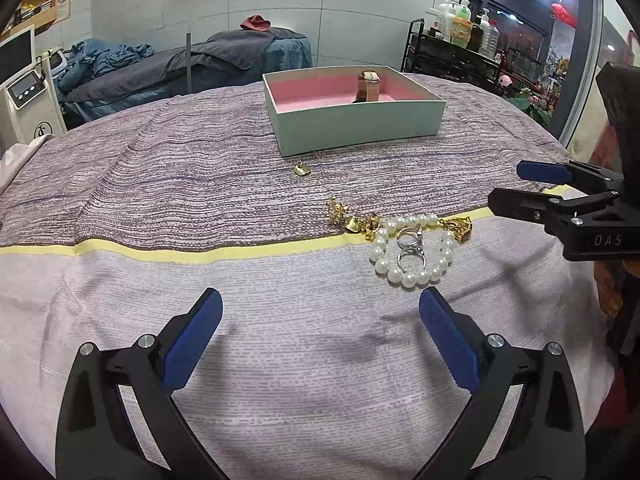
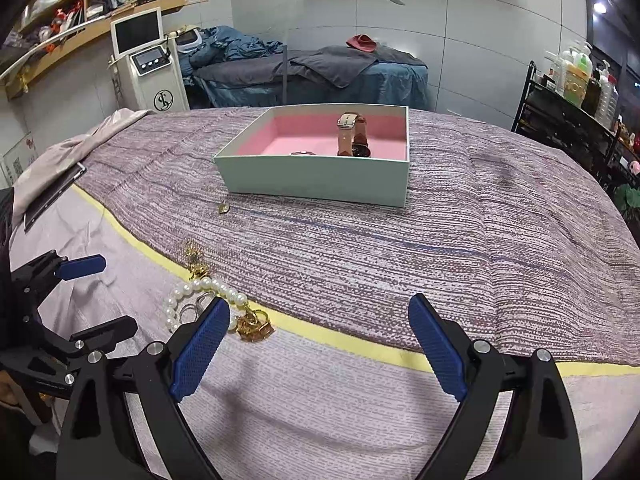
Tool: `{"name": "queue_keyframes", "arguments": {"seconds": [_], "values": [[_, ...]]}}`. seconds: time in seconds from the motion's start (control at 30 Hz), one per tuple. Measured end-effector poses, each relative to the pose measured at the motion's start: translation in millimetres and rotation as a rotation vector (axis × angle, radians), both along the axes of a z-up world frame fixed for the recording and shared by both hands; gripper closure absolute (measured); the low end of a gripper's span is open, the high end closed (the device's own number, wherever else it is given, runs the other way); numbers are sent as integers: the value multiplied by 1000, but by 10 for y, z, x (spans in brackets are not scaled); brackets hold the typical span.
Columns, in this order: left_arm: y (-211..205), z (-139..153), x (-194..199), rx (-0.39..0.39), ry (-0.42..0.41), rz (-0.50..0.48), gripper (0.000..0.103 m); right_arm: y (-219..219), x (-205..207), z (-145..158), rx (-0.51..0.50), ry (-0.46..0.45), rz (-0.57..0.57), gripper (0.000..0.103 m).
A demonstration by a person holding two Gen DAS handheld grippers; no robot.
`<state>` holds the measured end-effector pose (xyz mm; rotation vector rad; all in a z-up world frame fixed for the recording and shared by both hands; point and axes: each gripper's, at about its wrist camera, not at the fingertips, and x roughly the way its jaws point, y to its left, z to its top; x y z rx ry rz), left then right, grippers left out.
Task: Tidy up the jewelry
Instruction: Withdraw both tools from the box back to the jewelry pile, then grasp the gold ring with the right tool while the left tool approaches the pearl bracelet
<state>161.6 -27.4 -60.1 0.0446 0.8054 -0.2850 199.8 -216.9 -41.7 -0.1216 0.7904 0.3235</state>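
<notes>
Pearl bracelet (image 1: 412,250) outside box (image 1: 356,120); jaws apart

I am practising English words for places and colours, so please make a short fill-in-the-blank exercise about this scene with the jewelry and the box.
1. The inside of the box is coloured ____.
2. The watch stands ____ the box.
3. The two silver rings lie inside the loop of the ____ bracelet.
4. Both the left gripper and the right gripper are ____.

Missing words: pink; inside; pearl; open
</notes>
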Motion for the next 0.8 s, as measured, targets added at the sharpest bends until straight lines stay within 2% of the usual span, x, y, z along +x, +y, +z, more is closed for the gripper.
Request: {"name": "queue_keyframes", "arguments": {"seconds": [0.07,0.17,0.33,0.43,0.57,0.7,0.8], "values": [[-38,-20,-26,3,1,-12,6,24,-32,-21,-7,5,11,15],[-85,-37,-35,0,6,-28,6,78,-71,-54,-27,16,28,21],[-177,-62,-55,8,14,-56,6,197,-101,-110,-72,29,87,37],[-220,-84,-52,20,22,-69,6,270,-89,-180,-106,51,114,51],[-245,-105,-27,16,39,-78,7,297,-66,-228,-107,75,132,57],[-277,-117,23,2,55,-90,14,311,-12,-239,-96,92,139,61],[-308,-120,54,2,59,-102,19,357,8,-244,-102,97,165,71]]}}
